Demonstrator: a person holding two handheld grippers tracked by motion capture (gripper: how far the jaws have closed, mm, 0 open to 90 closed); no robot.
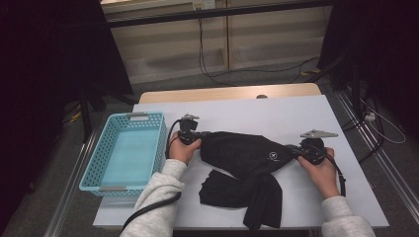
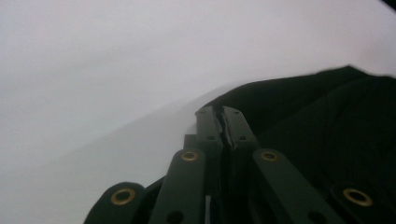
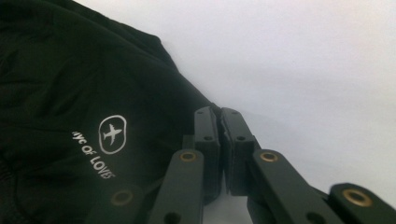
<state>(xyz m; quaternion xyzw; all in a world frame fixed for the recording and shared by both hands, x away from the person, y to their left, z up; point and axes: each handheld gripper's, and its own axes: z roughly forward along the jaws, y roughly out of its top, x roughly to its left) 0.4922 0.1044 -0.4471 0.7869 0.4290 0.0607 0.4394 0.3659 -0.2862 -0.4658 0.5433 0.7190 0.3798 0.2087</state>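
Left to right from the high view. Turquoise perforated basket (image 1: 126, 150) sits at the 9 o'clock edge of the white table (image 1: 276, 116), nothing in it, just beside my left hand (image 1: 184, 149).

My left tongs (image 1: 202, 137) point toward 3 o'clock and are clamped on the left edge of the black garment (image 1: 247, 158). In the left gripper view the jaws stand together with a thin fold of the cloth (image 2: 327, 121) pinched at the tips (image 2: 222, 116).

The garment lies at table centre, pulled between both tongs, with the rest of it bunched and trailing toward 6 o'clock near the front edge. Small white mark on it (image 1: 273, 156), unreadable from above.

My right tongs (image 1: 292, 148) point toward 9 o'clock, gripped in my right hand (image 1: 321, 170), clamped on the garment's right edge. Right gripper view: jaws together at (image 3: 220, 119), cloth edge between them. The print (image 3: 112, 134) is an airplane icon in a rounded frame, with white text beside it reading roughly "…OF LOVES"; the first word is unclear.
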